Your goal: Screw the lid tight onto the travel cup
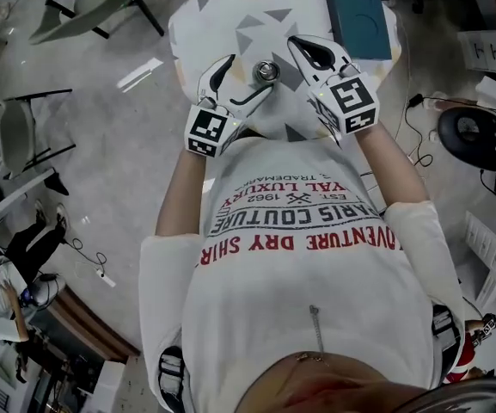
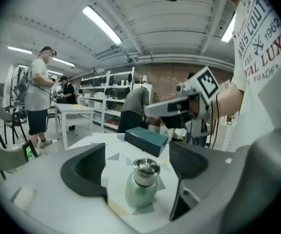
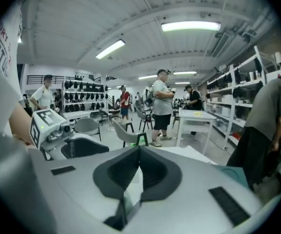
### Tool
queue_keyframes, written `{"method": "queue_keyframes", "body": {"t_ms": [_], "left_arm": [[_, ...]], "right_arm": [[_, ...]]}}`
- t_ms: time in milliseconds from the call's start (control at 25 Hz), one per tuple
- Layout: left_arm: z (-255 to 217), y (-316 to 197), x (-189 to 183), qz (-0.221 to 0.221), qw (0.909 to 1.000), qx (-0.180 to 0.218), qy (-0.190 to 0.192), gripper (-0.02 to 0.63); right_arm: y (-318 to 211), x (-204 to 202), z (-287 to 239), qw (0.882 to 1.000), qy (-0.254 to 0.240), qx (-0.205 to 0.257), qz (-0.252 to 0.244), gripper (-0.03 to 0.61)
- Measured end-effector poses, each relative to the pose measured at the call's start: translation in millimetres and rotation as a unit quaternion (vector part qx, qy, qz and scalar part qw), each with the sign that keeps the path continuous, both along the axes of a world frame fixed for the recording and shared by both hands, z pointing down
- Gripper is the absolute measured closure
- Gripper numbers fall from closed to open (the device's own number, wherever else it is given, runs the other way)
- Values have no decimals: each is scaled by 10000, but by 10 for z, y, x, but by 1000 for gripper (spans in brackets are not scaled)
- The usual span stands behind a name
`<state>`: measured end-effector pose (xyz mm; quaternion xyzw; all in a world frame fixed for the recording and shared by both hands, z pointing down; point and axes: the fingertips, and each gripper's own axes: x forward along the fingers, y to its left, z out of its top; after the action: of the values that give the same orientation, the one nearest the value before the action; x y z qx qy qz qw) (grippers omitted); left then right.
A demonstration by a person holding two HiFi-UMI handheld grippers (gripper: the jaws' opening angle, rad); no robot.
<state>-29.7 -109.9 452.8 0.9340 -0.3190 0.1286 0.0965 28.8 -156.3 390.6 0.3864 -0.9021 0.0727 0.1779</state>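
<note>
Left gripper point(image 2: 136, 152): released, jaws spread either side of the travel cup point(image 2: 141, 191), clear of it. Right gripper point(image 3: 139, 165): clenched on nothing, raised just beside the cup.

The cup stands upright on the patterned surface point(image 1: 222, 15), near a teal box point(image 2: 147, 139), with its metal lid point(image 2: 146, 167) seated on top.

Handling, as judged: rigid, probably light if empty, with a smooth, likely slippery body. Clamp the green body low to brace it, and take the lid by its rim for turning.

Thread engagement cannot be determined. The cup's base is cut off in the left gripper view, and the right gripper view does not show the cup.
</note>
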Motion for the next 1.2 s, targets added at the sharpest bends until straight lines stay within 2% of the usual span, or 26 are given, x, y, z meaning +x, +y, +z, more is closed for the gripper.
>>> {"method": "queue_keyframes", "body": {"t_ms": [40,80,160,360,600,960,1200], "left_arm": [[-171,-44,-35,-127,9998,118,133,202],[-330,-94,-80,-294,9990,239,236,250],[-594,-192,-193,-658,9960,472,376,432],[-1048,-365,-466,-1334,9857,951,382,593],[-1260,-454,-671,-1733,9801,905,344,603],[-1381,-495,-682,-1673,9814,900,261,601],[-1462,-519,-663,-1569,9817,1045,279,601]], "right_arm": [[2,22,-34,9999,-51,37,124,568],[5,44,-70,9996,-101,76,249,568],[23,75,-149,9986,-176,176,458,568],[66,103,-348,9959,-287,428,746,568],[121,119,-593,9926,-343,822,823,568],[102,72,-783,9909,-380,1060,742,569],[72,90,-811,9906,-420,1060,757,569]]}}
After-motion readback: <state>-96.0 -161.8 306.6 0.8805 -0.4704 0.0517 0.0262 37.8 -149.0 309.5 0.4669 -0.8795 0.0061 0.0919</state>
